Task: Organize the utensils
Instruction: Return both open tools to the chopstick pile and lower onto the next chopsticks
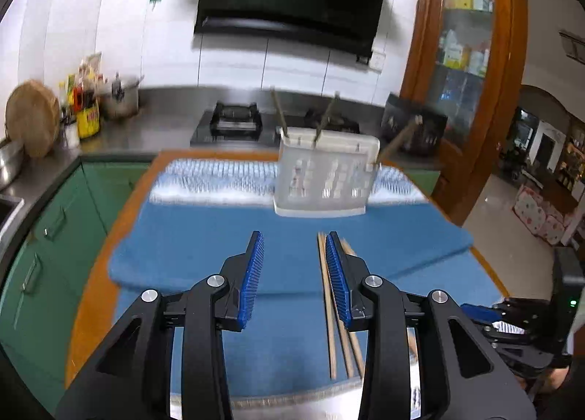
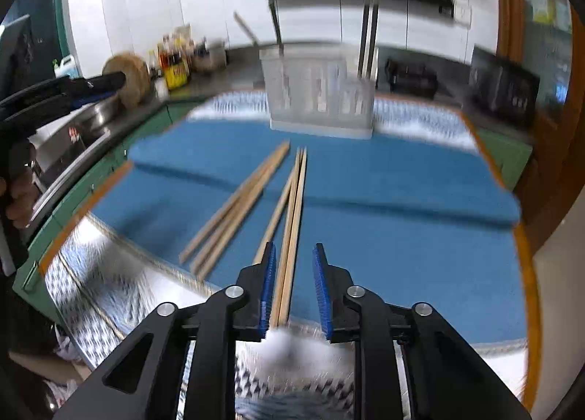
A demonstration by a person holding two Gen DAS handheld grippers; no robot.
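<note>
Your left gripper [image 1: 294, 242] hangs over the blue mat [image 1: 190, 237] with its jaws apart and nothing between them. Some chopsticks [image 1: 326, 306] lie on the mat just under its right finger; you can see one stick inside the gap, by that finger's blue pad, but the pads do not press on it. Your right gripper [image 2: 294, 255] is low over the mat too, jaws apart. Two sticks [image 2: 292, 222] from a second bunch run up between its fingers, close to the left pad, and I cannot tell if that pad touches them. They lie flat on the mat, not gripped. Three more sticks [image 2: 234, 207] lie in a slanted bunch to the left of those. A white holder [image 2: 321, 90] stands upright at the far edge of the mat, and a few sticks already poke out of its top. The mat sits on a table with an orange rim [image 1: 91, 273].
</note>
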